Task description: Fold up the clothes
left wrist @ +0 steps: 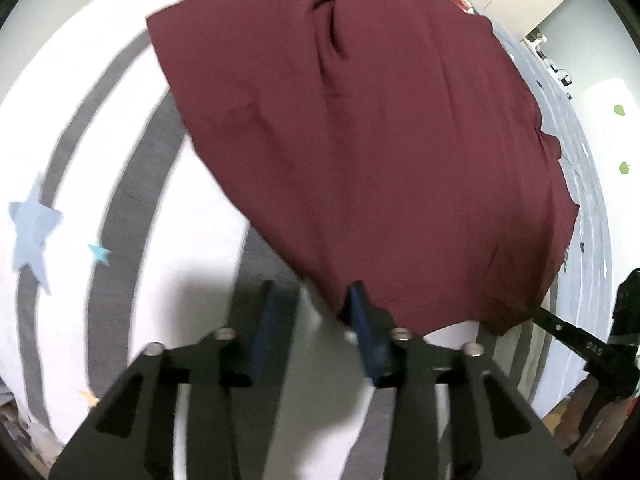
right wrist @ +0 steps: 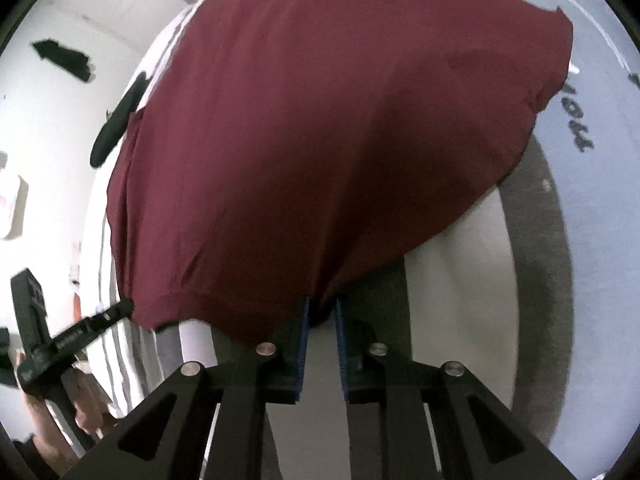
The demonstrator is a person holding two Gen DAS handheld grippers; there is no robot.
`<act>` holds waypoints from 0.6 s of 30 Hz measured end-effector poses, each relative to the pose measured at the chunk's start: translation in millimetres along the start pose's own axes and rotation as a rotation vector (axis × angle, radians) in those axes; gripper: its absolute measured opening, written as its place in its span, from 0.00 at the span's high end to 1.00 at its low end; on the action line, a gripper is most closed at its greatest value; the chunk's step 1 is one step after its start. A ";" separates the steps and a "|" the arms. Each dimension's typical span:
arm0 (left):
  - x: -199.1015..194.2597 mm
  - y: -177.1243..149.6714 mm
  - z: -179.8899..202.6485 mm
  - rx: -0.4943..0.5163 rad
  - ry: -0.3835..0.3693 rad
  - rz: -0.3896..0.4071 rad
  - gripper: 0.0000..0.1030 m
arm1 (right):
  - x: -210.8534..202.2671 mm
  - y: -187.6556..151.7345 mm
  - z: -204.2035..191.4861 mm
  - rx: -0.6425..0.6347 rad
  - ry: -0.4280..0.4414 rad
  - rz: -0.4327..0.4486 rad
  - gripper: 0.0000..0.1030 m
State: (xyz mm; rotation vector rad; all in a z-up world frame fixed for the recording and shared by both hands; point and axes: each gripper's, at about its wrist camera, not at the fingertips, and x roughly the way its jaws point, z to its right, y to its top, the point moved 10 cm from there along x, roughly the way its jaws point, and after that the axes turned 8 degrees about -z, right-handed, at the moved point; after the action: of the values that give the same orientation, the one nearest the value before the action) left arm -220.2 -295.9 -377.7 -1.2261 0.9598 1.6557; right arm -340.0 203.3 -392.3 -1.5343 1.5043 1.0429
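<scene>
The maroon garment (left wrist: 360, 140) fills the centre of both views, spread over the striped bed (left wrist: 80, 140). The left tongs (left wrist: 312, 300) stand released, cloth edge beside one finger, not pinched. The right tongs (right wrist: 320, 312) are clenched on the hem at lower centre. One-sided holding could likely drag the cloth askew. Star-printed bedding; white walls, upper left in the right view.

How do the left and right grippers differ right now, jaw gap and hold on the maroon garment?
Left gripper stands wide apart with striped bedding showing between its fingers; right gripper is nearly closed. The left only meets the maroon garment at one finger's edge; the right has the hem bunched between its pads. Both point down at the same cloth.
</scene>
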 end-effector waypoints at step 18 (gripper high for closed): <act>-19.6 201.3 -119.0 -0.179 0.248 0.233 0.58 | -39.3 173.0 -10.8 -0.101 -0.062 0.264 0.87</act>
State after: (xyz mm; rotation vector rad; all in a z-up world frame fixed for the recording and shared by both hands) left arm -365.8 -479.7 -366.7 -1.5142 1.1618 1.8314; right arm -511.5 201.6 -345.7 -1.3815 1.6643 1.3236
